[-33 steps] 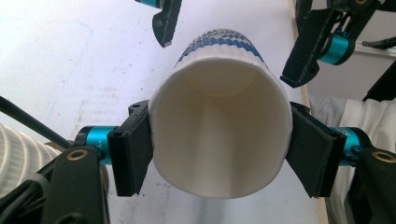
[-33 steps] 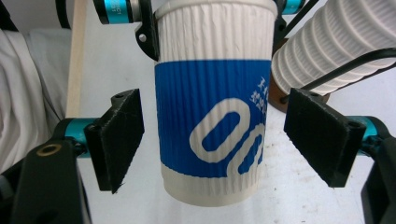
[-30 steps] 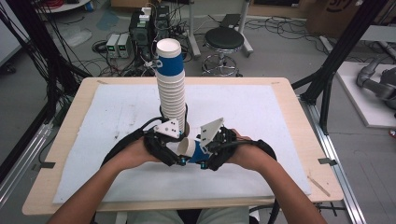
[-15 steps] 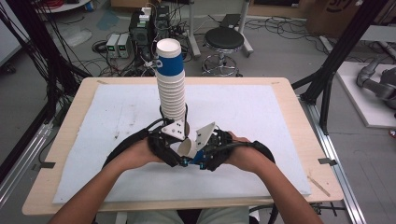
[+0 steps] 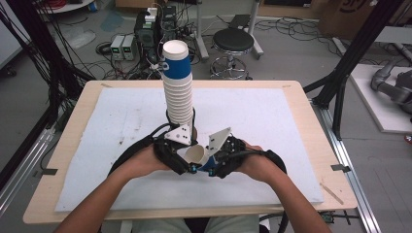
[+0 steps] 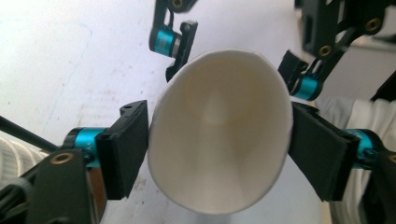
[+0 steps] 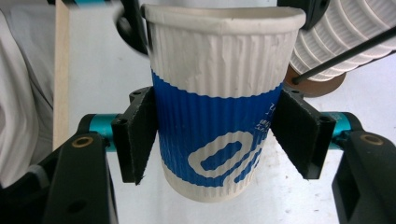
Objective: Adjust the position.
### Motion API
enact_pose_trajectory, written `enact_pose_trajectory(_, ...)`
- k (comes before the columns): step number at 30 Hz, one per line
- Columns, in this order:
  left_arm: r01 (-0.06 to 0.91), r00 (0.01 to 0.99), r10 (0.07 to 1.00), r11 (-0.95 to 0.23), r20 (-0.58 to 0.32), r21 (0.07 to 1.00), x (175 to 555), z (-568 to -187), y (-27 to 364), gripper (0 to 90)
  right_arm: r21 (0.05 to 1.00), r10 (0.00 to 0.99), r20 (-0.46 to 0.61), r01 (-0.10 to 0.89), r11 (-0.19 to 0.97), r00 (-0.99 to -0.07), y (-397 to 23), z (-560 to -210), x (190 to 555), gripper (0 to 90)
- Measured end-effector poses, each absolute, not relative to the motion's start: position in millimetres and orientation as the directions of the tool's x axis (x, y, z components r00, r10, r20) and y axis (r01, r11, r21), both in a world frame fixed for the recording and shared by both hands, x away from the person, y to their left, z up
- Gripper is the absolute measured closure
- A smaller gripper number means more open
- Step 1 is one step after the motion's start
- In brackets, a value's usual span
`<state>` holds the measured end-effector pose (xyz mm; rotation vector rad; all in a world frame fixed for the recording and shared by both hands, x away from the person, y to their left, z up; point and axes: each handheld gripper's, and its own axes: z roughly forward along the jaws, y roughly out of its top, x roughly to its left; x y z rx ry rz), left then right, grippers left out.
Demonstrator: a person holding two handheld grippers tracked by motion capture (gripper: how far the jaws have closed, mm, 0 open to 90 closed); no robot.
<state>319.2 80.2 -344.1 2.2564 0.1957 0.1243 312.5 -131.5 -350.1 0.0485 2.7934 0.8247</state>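
Handover of the paper cup [image 7: 218, 109] above the counter [image 5: 272, 121]: right tongs [image 7: 217, 135] have just closed, pinching its blue band; left tongs [image 6: 219, 151] have just opened, jaws spread beside its rim. The stack [image 5: 177, 92] stands just behind.

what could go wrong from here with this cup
The right hand-held gripper clamps the paper cup by its ribbed wall, and its mouth looks oval: it may crease. The jaws of the left hand-held gripper have just been opening around that mouth, so the cup could tilt. The tall cup stack stands close behind them; a bump might topple it.
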Motion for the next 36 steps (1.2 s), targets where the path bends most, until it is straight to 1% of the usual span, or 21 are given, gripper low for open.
enact_pose_trajectory(4,0.113,0.977,0.213,-0.534,0.004,0.838,318.4,-343.1,94.4,19.8,0.600,0.135,-0.166,0.009,0.800,-0.977,-146.7,-355.0,314.0,33.6)
enact_pose_trajectory(7,0.121,0.970,0.244,-0.440,-0.012,0.890,317.1,-344.7,106.9,19.6,0.653,0.173,-0.132,0.046,0.756,-0.976,-159.2,-358.1,314.7,33.3)
enact_pose_trajectory(11,0.131,0.958,0.283,-0.328,-0.035,0.935,316.4,-349.1,122.9,19.2,0.731,0.231,-0.093,0.091,0.677,-0.969,-178.7,-361.4,315.5,33.3)
enact_pose_trajectory(15,0.143,0.949,0.310,-0.251,-0.060,0.957,316.3,-354.7,135.6,18.9,0.791,0.276,-0.056,0.126,0.599,-0.960,-195.0,-363.0,316.6,33.3)
enact_pose_trajectory(19,0.153,0.935,0.347,-0.191,-0.079,0.970,316.0,-361.4,145.8,19.0,0.832,0.314,-0.026,0.153,0.534,-0.949,-206.9,-365.0,315.9,33.3)
enact_pose_trajectory(25,0.166,0.913,0.393,-0.106,-0.112,0.980,317.6,-370.5,159.9,18.3,0.863,0.358,-0.030,0.157,0.480,-0.933,-218.5,-368.4,313.6,33.3)
enact_pose_trajectory(30,0.143,0.894,0.433,-0.035,-0.114,0.989,317.0,-378.7,170.0,20.0,0.891,0.407,-0.031,0.160,0.425,-0.913,-228.6,-371.5,312.2,33.3)
enact_pose_trajectory(36,0.089,0.861,0.504,-0.002,-0.076,0.996,316.3,-388.6,180.5,19.7,0.918,0.465,-0.024,0.164,0.360,-0.885,-243.9,-376.6,310.7,33.3)
